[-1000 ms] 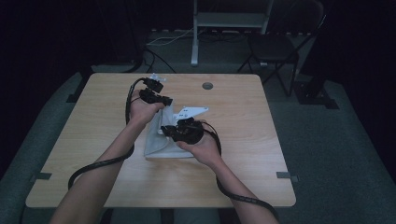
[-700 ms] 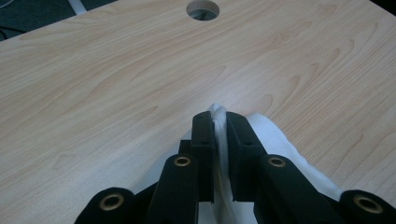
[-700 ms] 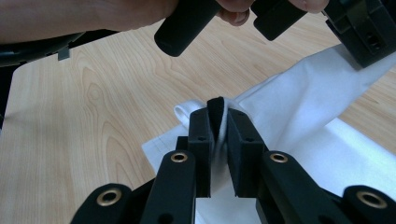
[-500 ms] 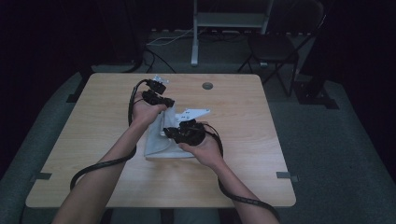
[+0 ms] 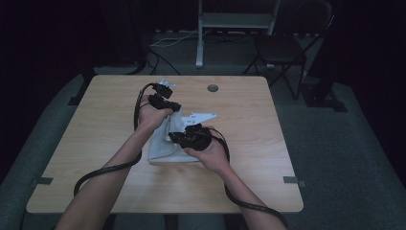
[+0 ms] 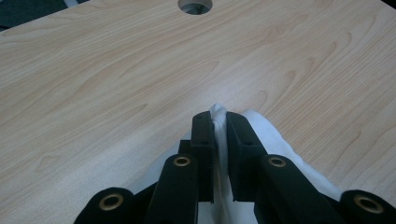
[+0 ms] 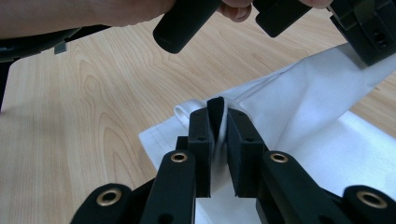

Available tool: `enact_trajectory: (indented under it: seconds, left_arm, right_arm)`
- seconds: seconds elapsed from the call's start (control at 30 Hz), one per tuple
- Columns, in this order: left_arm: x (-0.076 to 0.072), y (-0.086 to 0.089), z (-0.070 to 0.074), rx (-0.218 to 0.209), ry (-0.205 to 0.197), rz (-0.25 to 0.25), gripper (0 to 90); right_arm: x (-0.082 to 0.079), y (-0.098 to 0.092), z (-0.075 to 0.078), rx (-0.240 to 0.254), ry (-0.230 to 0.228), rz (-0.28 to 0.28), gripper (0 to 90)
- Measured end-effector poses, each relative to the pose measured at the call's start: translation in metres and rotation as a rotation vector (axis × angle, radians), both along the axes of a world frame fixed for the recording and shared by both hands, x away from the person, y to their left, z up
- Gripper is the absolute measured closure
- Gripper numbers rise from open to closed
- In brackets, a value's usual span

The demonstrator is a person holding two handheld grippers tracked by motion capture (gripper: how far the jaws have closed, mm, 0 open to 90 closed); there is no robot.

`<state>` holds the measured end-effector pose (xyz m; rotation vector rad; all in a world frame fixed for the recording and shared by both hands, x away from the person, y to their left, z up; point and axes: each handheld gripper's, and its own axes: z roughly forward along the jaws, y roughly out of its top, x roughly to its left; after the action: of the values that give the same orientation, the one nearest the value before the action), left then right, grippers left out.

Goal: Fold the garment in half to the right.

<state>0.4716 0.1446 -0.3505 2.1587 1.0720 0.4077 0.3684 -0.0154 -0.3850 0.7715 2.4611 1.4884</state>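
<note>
High view: white cloth (image 5: 165, 146) — soft, creased, partly folded — lies at frame centre on the pale wood-grain table (image 5: 95, 143).

Left gripper view: left gripper (image 6: 219, 122), matte black jaws nearly closed, pinching a cloth fold at lower centre.

Right gripper view: right gripper (image 7: 219, 116) likewise clamps a hemmed edge — lower centre.
</note>
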Motion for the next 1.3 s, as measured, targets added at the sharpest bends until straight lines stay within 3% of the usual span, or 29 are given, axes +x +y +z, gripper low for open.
enact_trajectory:
  seconds: [0.57,1.3]
  left_arm:
    - [0.001,-0.007,-0.009,0.001,0.015,-0.007,82.1]
    - [0.001,-0.017,-0.014,0.042,0.021,-0.027,81.8]
  right_arm:
    - [0.0,-0.006,-0.007,-0.016,0.012,-0.005,80.7]
    - [-0.001,-0.013,-0.014,-0.014,0.03,-0.02,80.7]
